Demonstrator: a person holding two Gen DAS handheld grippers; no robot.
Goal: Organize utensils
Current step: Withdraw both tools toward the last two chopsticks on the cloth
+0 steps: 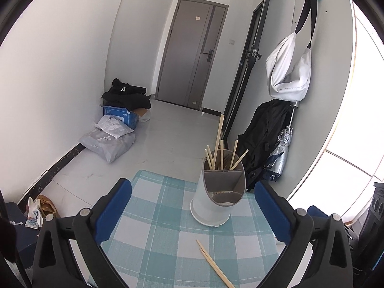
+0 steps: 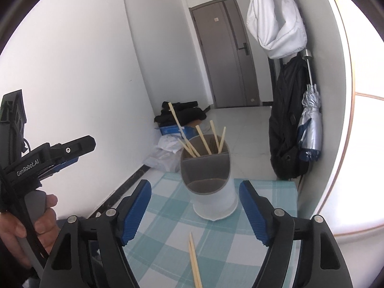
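A white utensil holder (image 1: 211, 201) with a grey divided insert stands on a blue-checked tablecloth (image 1: 153, 218); it also shows in the right wrist view (image 2: 213, 199). Several wooden chopsticks (image 1: 222, 151) stand in its back compartment, also seen in the right wrist view (image 2: 204, 141). A pair of chopsticks (image 1: 213, 264) lies on the cloth in front of it, also in the right wrist view (image 2: 195, 261). My left gripper (image 1: 192, 213) is open and empty, held before the holder. My right gripper (image 2: 194, 213) is open and empty, just above the loose pair.
The table's far edge drops to a tiled floor. Bags and a blue box (image 1: 120, 117) lie by the left wall. A black backpack (image 2: 285, 124), an umbrella (image 2: 309, 120) and a white bag (image 2: 276, 19) hang on the right wall. A grey door (image 1: 192, 57) is behind.
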